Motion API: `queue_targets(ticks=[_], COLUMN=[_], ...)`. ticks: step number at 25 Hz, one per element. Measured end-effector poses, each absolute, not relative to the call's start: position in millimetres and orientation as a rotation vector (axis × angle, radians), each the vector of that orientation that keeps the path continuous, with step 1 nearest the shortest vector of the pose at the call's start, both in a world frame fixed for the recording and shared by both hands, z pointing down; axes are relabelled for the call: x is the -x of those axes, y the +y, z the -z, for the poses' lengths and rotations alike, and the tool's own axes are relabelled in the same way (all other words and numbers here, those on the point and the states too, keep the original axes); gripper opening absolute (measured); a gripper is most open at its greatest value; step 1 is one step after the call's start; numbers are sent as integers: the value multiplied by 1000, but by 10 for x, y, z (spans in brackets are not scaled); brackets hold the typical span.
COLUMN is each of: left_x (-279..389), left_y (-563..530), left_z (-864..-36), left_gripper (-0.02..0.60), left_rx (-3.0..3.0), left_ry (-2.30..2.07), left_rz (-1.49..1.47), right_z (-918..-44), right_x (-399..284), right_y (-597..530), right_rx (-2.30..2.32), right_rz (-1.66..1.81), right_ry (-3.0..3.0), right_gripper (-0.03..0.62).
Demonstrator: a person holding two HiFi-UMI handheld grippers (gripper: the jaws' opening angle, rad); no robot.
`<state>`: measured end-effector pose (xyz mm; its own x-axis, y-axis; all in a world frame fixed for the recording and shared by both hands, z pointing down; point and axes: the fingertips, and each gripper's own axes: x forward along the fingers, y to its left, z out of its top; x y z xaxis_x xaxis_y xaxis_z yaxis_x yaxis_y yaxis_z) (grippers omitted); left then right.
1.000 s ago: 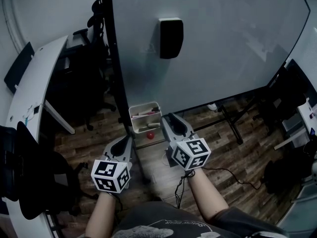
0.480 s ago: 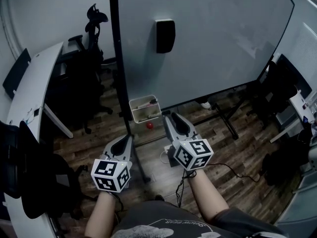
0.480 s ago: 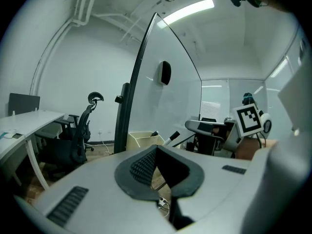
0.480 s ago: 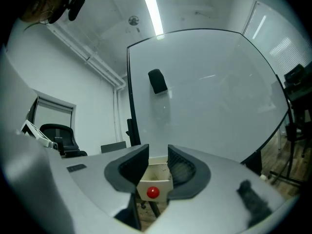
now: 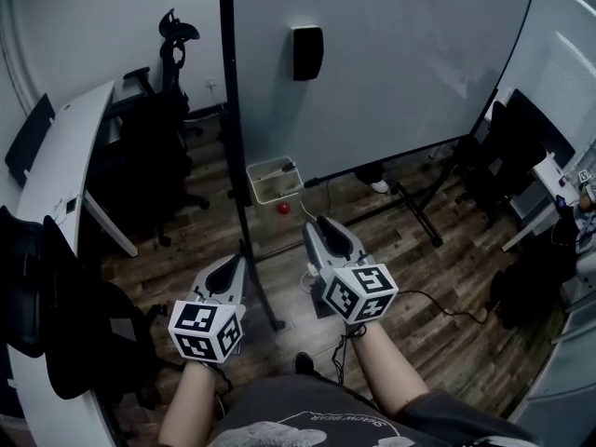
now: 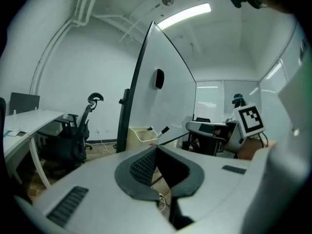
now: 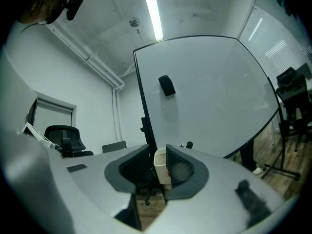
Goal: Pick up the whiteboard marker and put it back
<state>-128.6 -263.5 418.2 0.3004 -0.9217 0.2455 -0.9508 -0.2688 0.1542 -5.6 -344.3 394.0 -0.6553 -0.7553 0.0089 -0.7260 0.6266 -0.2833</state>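
Observation:
The whiteboard marker point(image 5: 287, 168) stands tilted in a white tray point(image 5: 264, 192) at the whiteboard's point(image 5: 391, 54) lower left corner; its black cap point(image 6: 165, 129) sticks out over the tray point(image 6: 139, 133) in the left gripper view. Both grippers hang lower than the tray and clear of it, over the wooden floor. My left gripper point(image 5: 230, 261) is shut, with its tips point(image 6: 156, 149) touching and holding nothing. My right gripper point(image 5: 315, 222) points at the tray point(image 7: 161, 167) with its jaws a little open point(image 7: 156, 150) and nothing between them.
A black eraser point(image 5: 307, 52) sticks to the whiteboard. A small red object point(image 5: 283, 209) sits just below the tray. The board's black post point(image 5: 237, 175) and feet stand ahead. A white desk point(image 5: 56, 166) and office chairs point(image 5: 158, 110) are at left, cables on the floor.
The tray and whiteboard now lie farther from both grippers than a second ago, when the right gripper's tips were beside the tray. Both grippers kept their pose.

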Motion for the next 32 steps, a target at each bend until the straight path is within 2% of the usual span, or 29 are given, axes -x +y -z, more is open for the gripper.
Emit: queue_targets(ticks=[5, 11, 21, 32], left_x=[1236, 1166, 1224, 1143], left_y=[-2382, -2049, -1566, -1278], left_z=[-4113, -4094, -4211, -4369], left_gripper=[13, 12, 12, 12], left_rx=[-2344, -2386, -2377, -2380], left_ry=[-1669, -1616, -1582, -1529], left_rz=[-141, -138, -148, -161], right_z=[-3884, -3886, -4005, -4355], right_x=[-7, -77, -152, -191], right_y=[-3107, -2728, -2198, -1769], right_rx=[1290, 1371, 1453, 1544], right_rz=[383, 361, 412, 406], right_ry=[2704, 2683, 2627, 2736], right_gripper=[110, 57, 28, 21])
